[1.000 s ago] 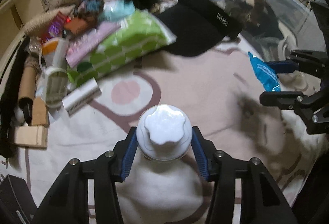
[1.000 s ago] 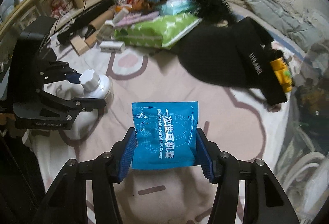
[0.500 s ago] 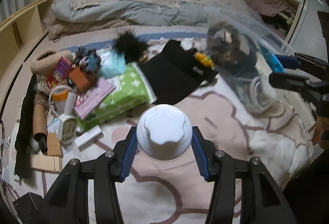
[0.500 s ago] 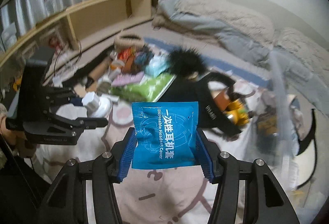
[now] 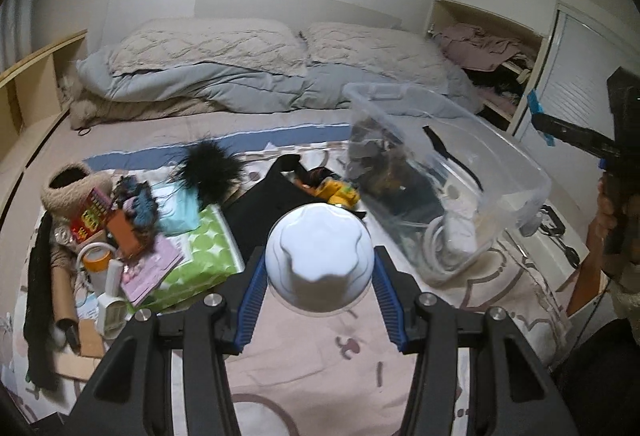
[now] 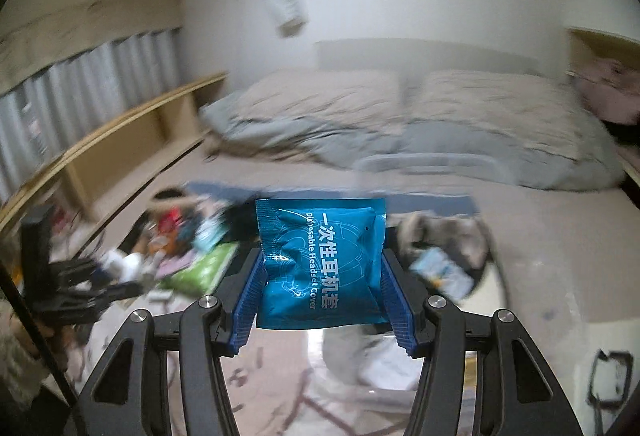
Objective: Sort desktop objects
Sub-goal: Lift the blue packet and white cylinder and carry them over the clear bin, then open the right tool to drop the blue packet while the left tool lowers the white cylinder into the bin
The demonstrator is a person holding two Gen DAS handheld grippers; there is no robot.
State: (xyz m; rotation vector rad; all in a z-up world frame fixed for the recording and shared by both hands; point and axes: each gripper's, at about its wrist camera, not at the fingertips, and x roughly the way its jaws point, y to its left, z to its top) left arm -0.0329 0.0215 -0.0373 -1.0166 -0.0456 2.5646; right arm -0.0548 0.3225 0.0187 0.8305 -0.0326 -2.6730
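The left gripper [image 5: 320, 300] has its blue ribbed pads pressed against both sides of a round white plastic jar with a scalloped lid [image 5: 319, 262], holding it up in the air above the pale pink patterned blanket [image 5: 320, 368] that covers the near part of the bed. The right gripper [image 6: 322, 300] clamps a flat blue foil packet printed "Disposable Headset Cover" [image 6: 320, 260] between its pads, the packet standing upright and likewise clear of the bedding; that view is smeared by motion, so the background is hard to read. In the left wrist view a clear plastic storage bin [image 5: 516, 195] sits on the bed to the right, tilted, with white cable coils and dark items inside. To the left lies a heap of clutter: a green-and-white spotted pack [image 5: 200, 256], a black feathery puff [image 5: 212, 167], a roll of orange tape [image 5: 96, 260] and a cardboard tube [image 5: 62, 292]. A black fabric piece [image 5: 264, 211] lies between the heap and the bin. Beige pillows [image 5: 208, 47] and a grey-blue duvet [image 5: 224, 87] fill the far end.
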